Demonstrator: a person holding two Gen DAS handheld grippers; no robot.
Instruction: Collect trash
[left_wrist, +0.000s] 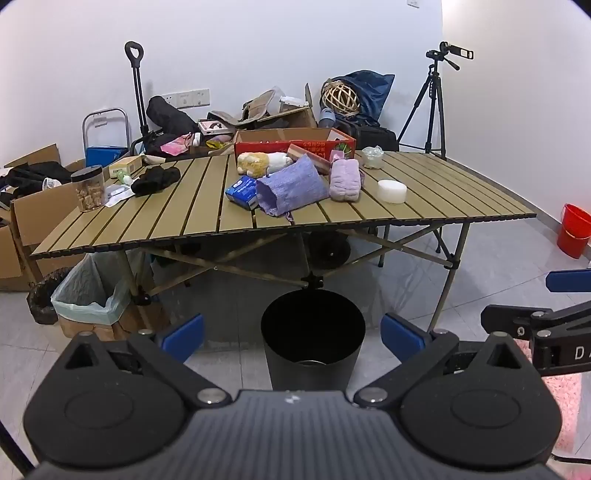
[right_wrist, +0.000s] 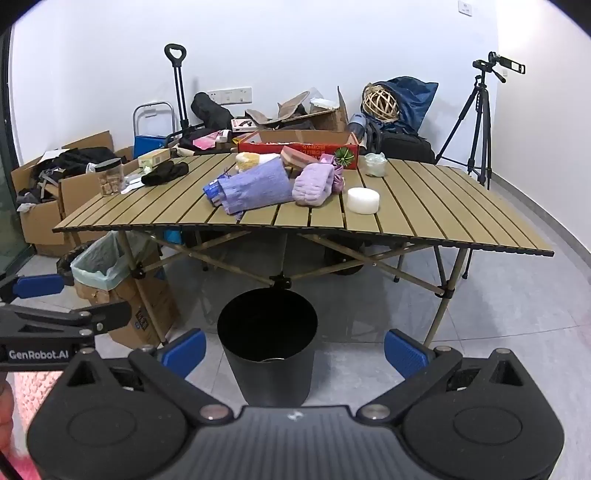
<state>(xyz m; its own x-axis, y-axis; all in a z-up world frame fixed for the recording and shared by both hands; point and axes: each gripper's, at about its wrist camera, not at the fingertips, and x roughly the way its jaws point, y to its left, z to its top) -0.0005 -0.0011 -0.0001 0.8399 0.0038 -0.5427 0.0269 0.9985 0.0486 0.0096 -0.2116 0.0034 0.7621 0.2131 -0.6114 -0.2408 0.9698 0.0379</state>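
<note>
Left wrist | both hand-held grippers wide open, empty | black bin (left_wrist: 313, 332) on floor before cluttered table (left_wrist: 184, 229)

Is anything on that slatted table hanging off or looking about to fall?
Yes: the purple knitted pouch lies on its side near the table's front edge, its drawstring dangling towards the edge. Nothing looks spilled.

Bright even light, soft shadows, sharp focus — fisheye-bent, dark-cornered edges

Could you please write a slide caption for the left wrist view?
Left gripper, jaws open, above round black bin before cluttered slatted folding table.
</note>
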